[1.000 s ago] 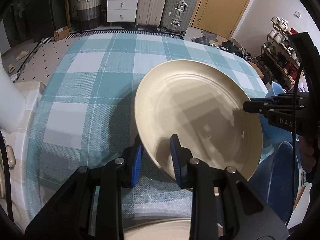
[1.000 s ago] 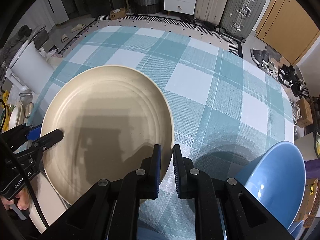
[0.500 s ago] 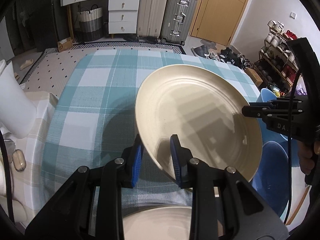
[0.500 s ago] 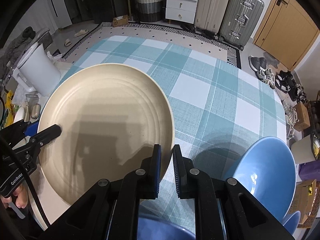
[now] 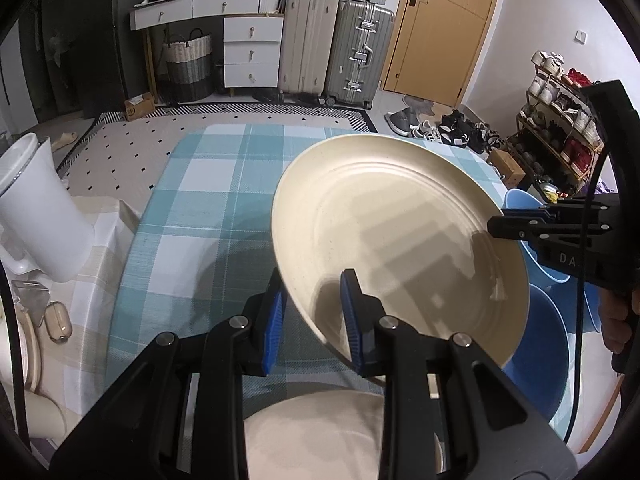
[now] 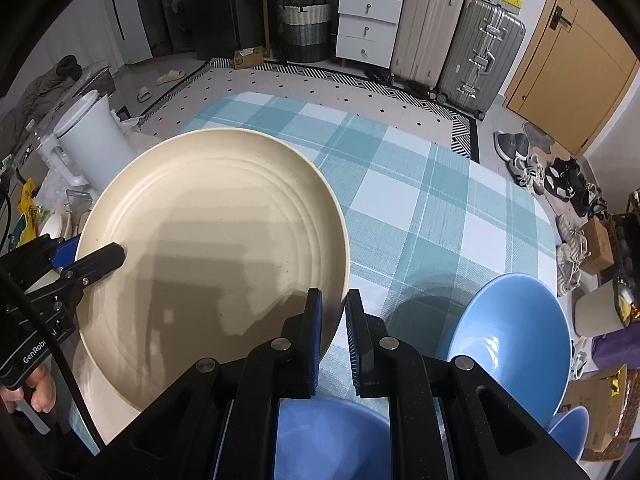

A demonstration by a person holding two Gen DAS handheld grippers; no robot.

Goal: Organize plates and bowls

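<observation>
A large cream plate [image 5: 400,240] is held in the air above the checked tablecloth [image 5: 192,216]. My left gripper [image 5: 312,320] is shut on its near left rim. My right gripper [image 6: 333,332] is shut on its opposite rim; the plate also shows in the right wrist view [image 6: 212,248]. A second cream plate [image 5: 312,432] lies below the left gripper. Blue bowls [image 6: 508,336] stand on the table's right side, one [image 6: 332,436] right under the right gripper.
A white jug [image 5: 36,208] stands on a side surface to the left, with small items beside it. Suitcases [image 5: 332,40], drawers and a shoe rack [image 5: 560,120] stand beyond the table.
Both grippers have lifted the cream plate higher above the table and drawn back; more of the room and the second cream plate have come into view.
</observation>
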